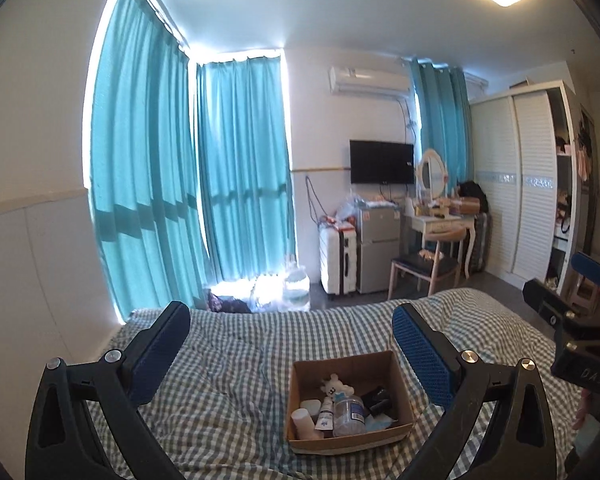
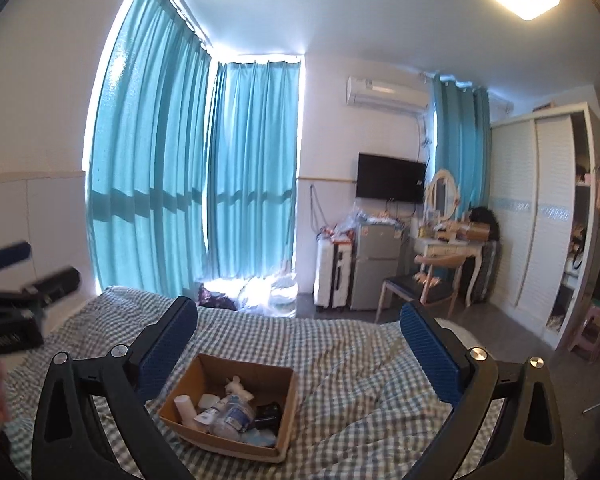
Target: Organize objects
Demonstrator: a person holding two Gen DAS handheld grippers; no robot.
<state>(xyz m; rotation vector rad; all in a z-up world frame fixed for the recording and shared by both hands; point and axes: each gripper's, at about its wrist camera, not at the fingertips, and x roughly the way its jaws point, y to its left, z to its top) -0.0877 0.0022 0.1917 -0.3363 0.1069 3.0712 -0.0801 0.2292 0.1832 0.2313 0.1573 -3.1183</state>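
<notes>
An open cardboard box (image 1: 300, 368) sits on the checked bed cover; it also shows in the right wrist view (image 2: 192, 376). Inside lie a clear plastic bottle (image 1: 349, 414), a white tube (image 1: 326, 414), a white bear toy (image 1: 336, 387), a black item (image 1: 378, 398) and other small things. My left gripper (image 1: 290, 354) is open and empty, held above and just behind the box. My right gripper (image 2: 300, 354) is open and empty, above the box's right side. The right gripper also shows at the left wrist view's right edge (image 1: 572, 300).
The checked bed (image 1: 228, 360) fills the foreground. Teal curtains (image 1: 152, 176) cover the windows. Beyond the bed's foot stand a white suitcase (image 1: 336, 260), a small fridge (image 1: 378, 248), a chair (image 1: 424, 268), a dressing table (image 1: 444, 220) and a wardrobe (image 1: 516, 184).
</notes>
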